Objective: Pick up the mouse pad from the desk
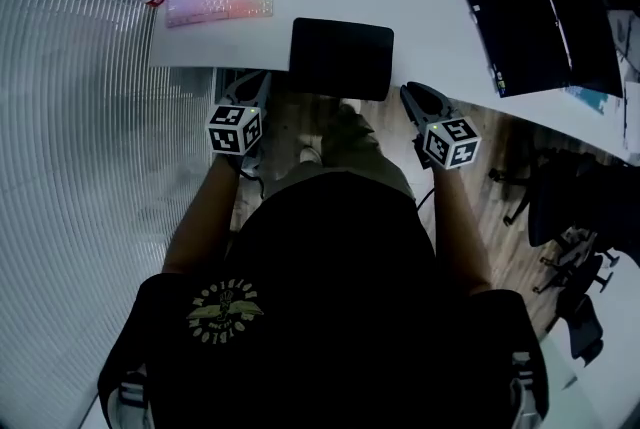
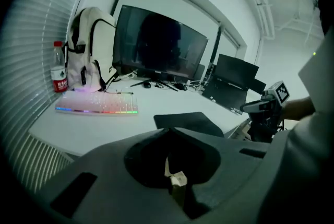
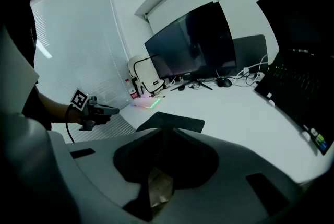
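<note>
Person in a dark shirt, seen from the head view, faces a white counter (image 1: 430, 7). A flat black rectangular mouse pad (image 1: 340, 57) lies at the counter's near edge, directly ahead, its front slightly overhanging. A pale keyboard with pink backlight (image 1: 220, 2) sits to the pad's left, and an open black laptop (image 1: 530, 22) to its right. The left claw (image 1: 258, 82) and right claw (image 1: 415, 97) hover just off the counter edge, one at each front corner of the pad, neither touching it.

Left gripper view: the left claw (image 2: 168, 131) is pressed together with nothing between its jaws. The mouse pad (image 2: 188, 121) lies just beyond its tip. Farther back stand the glowing keyboard (image 2: 99, 104), a clear plastic bottle with a red label (image 2: 59, 74), a white backpack (image 2: 91, 56) and a large dark monitor (image 2: 156, 45). The right claw (image 2: 261, 105) shows at the right.

Right gripper view: the right claw (image 3: 168, 131) is likewise pressed together and empty, with the mouse pad (image 3: 172, 122) just ahead and the left claw (image 3: 96, 110) across from it.

The task appears to be at the approach step, the pad not yet grasped. The next move likely calls for one claw to spread its jaws, slip one jaw under the overhanging edge, pinch the thin pad and lift.
</note>
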Demonstrator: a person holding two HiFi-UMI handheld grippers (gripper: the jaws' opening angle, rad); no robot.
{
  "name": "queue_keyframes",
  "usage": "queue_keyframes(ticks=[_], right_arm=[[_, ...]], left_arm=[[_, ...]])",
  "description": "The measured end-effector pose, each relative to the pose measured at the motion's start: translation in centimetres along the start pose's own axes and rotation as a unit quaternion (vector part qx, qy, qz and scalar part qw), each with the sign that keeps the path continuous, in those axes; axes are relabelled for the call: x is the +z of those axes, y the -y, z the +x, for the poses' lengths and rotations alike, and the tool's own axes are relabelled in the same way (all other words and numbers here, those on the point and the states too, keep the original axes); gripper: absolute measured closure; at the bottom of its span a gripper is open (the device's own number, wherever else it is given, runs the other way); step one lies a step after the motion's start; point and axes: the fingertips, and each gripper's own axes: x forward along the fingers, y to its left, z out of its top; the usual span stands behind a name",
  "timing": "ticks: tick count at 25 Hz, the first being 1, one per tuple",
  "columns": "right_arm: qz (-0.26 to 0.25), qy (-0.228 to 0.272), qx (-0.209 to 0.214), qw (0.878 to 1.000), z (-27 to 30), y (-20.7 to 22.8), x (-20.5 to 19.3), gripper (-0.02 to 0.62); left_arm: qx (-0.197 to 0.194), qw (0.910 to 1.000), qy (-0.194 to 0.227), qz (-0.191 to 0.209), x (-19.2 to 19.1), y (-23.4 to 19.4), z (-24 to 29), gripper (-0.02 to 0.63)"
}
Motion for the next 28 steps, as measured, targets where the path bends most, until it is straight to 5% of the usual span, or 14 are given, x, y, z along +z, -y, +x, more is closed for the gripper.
queue_keyframes(ticks=[9, 20, 28], right_arm=[[0.060, -0.069, 0.023, 0.996, 2.4, 2.2, -6.3, 0.514], [0.125, -0.131, 0.060, 0.982, 6.1, 3.3, -11.8, 0.390], [0.147, -0.146, 0.085, 0.975, 8.7, 3.2, -13.1, 0.371]], left_arm=[[-0.023, 0.9938, -0.089, -0.063, -6.8, 0.1, 4.4, 0.593], [-0.097, 0.9806, -0.146, -0.087, -11.1, 1.1, 8.2, 0.355], [-0.133, 0.9739, -0.157, -0.096, -11.2, 2.4, 11.4, 0.303]])
